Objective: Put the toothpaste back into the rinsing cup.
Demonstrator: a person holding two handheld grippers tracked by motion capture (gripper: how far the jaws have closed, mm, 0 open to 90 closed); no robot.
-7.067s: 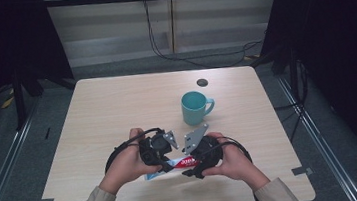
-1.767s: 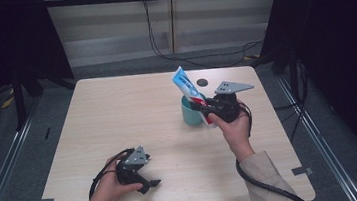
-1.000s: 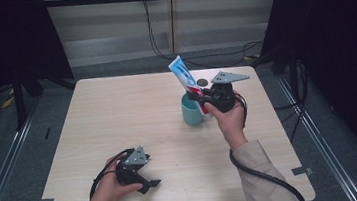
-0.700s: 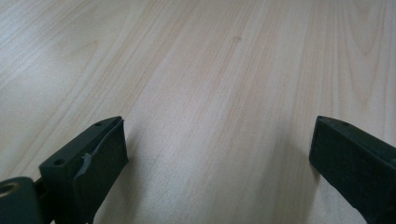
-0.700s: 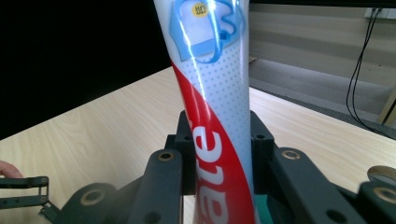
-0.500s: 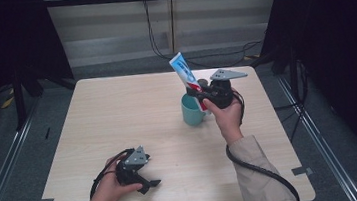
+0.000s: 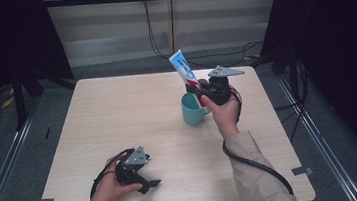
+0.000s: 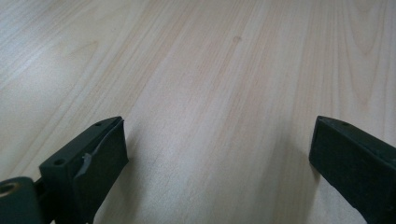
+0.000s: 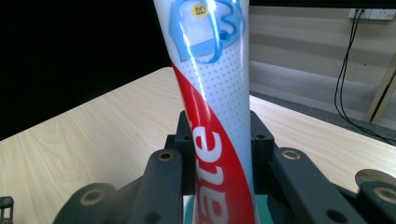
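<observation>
A white, blue and red toothpaste tube (image 7: pixel 183 67) stands nearly upright, leaning slightly left, with my right gripper (image 7: pixel 198 89) shut on its lower part. In the right gripper view the tube (image 9: pixel 212 93) rises between the two black jaws of the right gripper (image 9: pixel 219 140). Directly beneath sits a teal mug (image 7: pixel 191 110), its rim (image 9: pixel 189 212) showing below the jaws. I cannot tell whether the tube's lower end is inside the mug. My left gripper (image 7: pixel 147 181) rests near the table's front left, jaws open on bare wood (image 8: pixel 219 163).
The light wooden table (image 7: pixel 118 117) has bare room across its left and middle. Black cables trail from both grippers. Dark stands and a rail surround the table on the grey floor.
The right gripper has tipped the tube more upright above the mug. Seven seconds ago both grippers held the tube low near the front edge. The left gripper has stayed still.
</observation>
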